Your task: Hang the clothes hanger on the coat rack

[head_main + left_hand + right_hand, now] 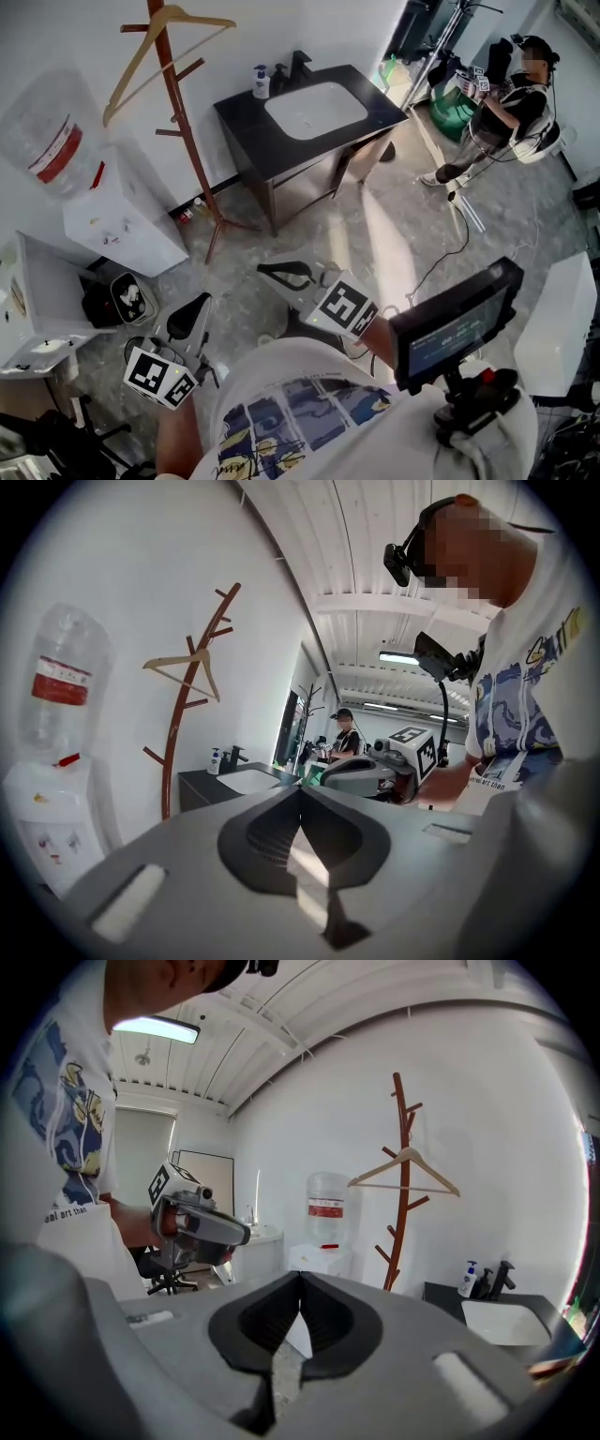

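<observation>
Plainly, left hand-held gripper (300,791) closed, empty

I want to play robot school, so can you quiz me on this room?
1. True or false: the clothes hanger hangs on the coat rack.
2. The left gripper and right gripper are: A both open, B both shut, C holding the hanger.
3. Fill in: the white ____ sits in the dark counter.
Key: 1 true; 2 B; 3 sink.
</observation>
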`<state>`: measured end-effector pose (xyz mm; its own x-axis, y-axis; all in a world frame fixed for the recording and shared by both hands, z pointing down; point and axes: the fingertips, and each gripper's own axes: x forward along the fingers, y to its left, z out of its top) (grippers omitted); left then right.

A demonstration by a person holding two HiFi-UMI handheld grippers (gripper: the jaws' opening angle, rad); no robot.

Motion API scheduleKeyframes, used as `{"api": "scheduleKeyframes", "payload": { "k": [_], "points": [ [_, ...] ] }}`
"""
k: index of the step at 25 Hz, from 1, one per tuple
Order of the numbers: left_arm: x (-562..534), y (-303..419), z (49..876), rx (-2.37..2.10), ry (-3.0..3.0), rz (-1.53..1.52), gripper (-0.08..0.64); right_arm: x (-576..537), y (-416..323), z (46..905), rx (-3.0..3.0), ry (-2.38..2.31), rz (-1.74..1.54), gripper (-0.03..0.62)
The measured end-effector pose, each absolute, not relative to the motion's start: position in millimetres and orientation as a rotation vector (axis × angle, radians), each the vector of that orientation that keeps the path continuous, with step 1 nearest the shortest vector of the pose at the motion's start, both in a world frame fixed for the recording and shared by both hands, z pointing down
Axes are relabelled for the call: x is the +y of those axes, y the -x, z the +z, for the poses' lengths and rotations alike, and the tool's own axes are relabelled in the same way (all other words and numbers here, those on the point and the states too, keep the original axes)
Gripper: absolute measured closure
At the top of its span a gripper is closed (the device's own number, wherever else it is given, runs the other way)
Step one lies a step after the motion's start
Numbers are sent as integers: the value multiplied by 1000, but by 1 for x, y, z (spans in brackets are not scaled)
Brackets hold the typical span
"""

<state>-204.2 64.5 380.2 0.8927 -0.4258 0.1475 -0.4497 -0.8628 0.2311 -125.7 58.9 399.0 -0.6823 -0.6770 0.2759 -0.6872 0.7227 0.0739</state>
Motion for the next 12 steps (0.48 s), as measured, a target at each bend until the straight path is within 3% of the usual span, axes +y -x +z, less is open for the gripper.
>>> {"api": "scheduleKeyframes", "payload": {
  "k": [12],
  "points": [
    [72, 205, 389, -639, -2793, 144, 557, 65, 144, 396, -2669, -1025, 12, 591]
  ]
}}
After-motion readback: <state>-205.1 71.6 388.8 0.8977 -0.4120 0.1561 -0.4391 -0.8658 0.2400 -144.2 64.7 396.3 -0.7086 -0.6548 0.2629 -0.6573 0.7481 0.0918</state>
